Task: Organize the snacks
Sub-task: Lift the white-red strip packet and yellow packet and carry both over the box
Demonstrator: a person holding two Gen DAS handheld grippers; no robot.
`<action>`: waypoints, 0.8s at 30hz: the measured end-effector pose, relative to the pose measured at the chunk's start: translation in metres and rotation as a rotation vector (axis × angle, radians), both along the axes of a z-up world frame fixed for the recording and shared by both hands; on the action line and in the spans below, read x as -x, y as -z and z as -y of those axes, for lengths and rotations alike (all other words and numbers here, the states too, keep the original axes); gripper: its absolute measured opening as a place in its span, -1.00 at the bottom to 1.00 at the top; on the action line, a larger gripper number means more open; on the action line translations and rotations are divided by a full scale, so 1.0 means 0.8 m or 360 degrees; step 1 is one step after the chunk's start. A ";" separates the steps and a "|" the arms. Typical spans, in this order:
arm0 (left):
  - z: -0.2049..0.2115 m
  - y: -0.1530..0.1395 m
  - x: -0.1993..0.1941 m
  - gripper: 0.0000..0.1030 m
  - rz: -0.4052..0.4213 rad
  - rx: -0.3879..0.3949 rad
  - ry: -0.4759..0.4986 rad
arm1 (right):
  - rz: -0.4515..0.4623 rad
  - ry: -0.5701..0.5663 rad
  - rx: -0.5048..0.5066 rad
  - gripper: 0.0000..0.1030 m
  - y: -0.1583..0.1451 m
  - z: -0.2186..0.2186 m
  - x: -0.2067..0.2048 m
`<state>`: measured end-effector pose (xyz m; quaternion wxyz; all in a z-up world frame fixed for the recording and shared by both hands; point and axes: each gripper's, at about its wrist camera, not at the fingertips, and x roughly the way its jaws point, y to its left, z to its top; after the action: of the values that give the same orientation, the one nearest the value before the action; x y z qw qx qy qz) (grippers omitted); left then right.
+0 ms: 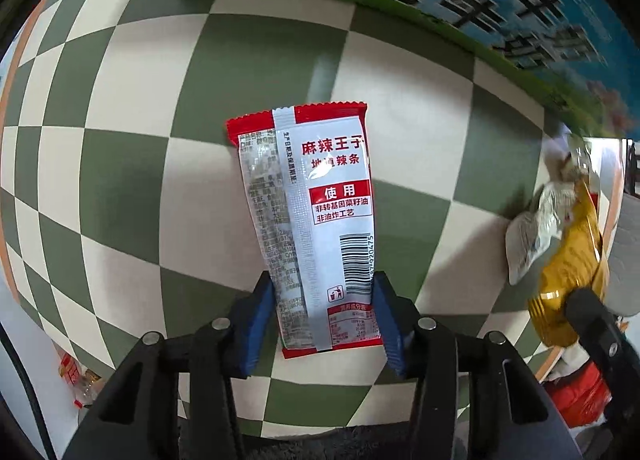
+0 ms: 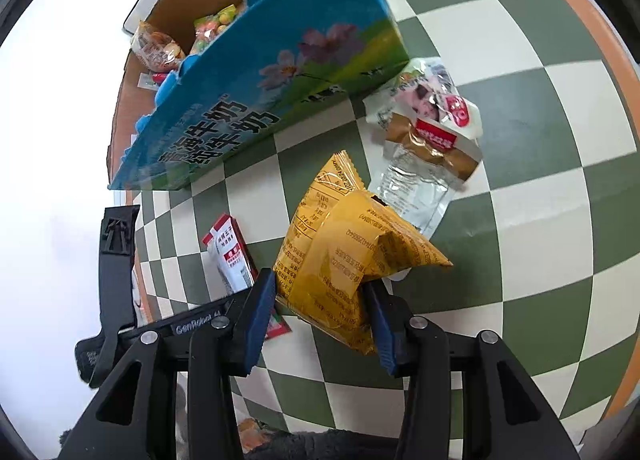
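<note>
A red and white snack packet [image 1: 320, 212] lies lengthwise over the checked tablecloth [image 1: 120, 148], back side up with its barcode showing. My left gripper [image 1: 324, 280] has its blue pads against the packet's two long edges near its lower end, shut on it. In the right wrist view the same packet [image 2: 232, 256] shows beside the left gripper's black body [image 2: 116, 260]. My right gripper [image 2: 320, 280] is shut on a crumpled yellow snack packet [image 2: 344, 256], held above the cloth. That yellow packet [image 1: 568, 268] also appears at the right edge of the left wrist view.
A blue and green milk carton box [image 2: 260, 92] stands open at the back with several snacks [image 2: 208, 28] inside; its side [image 1: 480, 0] fills the top of the left wrist view. A clear packet with pink and gold print [image 2: 428, 132] lies near the box. The tablecloth's orange edge [image 2: 592, 20] curves right.
</note>
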<state>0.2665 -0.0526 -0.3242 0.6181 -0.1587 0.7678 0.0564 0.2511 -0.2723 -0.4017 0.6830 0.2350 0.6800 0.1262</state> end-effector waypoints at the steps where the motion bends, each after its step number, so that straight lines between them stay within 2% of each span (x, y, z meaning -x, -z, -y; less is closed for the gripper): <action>1: 0.005 -0.001 0.001 -0.14 0.0004 0.0010 0.0017 | -0.0001 -0.0005 0.0001 -0.07 0.000 -0.002 -0.001; 6: 0.016 -0.016 0.003 -0.15 0.0042 0.0053 0.0054 | -0.0016 -0.0027 0.0003 -0.07 0.004 -0.011 -0.002; 7: 0.016 -0.024 0.004 -0.15 0.0048 0.0102 0.0042 | -0.0011 -0.0035 0.0006 -0.07 0.003 -0.013 -0.001; 9: 0.018 -0.055 0.003 -0.15 0.0112 0.0163 0.0038 | -0.0002 -0.0043 0.0009 -0.07 -0.002 -0.013 0.000; 12: 0.016 -0.120 0.001 -0.15 0.0256 0.0246 0.0069 | 0.0014 -0.0053 -0.0012 -0.07 -0.019 -0.010 -0.001; 16: 0.013 -0.217 -0.034 -0.14 0.0511 0.0231 0.0166 | 0.0092 -0.0074 -0.0086 -0.08 -0.070 -0.001 -0.009; 18: 0.013 -0.240 -0.045 -0.14 0.0601 0.0258 0.0168 | 0.0161 -0.0098 -0.0129 -0.08 -0.103 -0.001 -0.021; 22: -0.005 -0.270 -0.124 -0.14 0.0720 0.0261 0.0173 | 0.0301 -0.0144 -0.0172 -0.08 -0.156 -0.010 -0.063; 24: -0.020 -0.278 -0.155 -0.14 0.0730 0.0261 0.0186 | 0.0376 -0.0172 -0.0145 -0.08 -0.173 -0.020 -0.095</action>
<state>0.3906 -0.0368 -0.1019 0.7635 -0.1723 0.6173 -0.0796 0.3270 -0.2563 -0.2635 0.7390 0.2123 0.6002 0.2204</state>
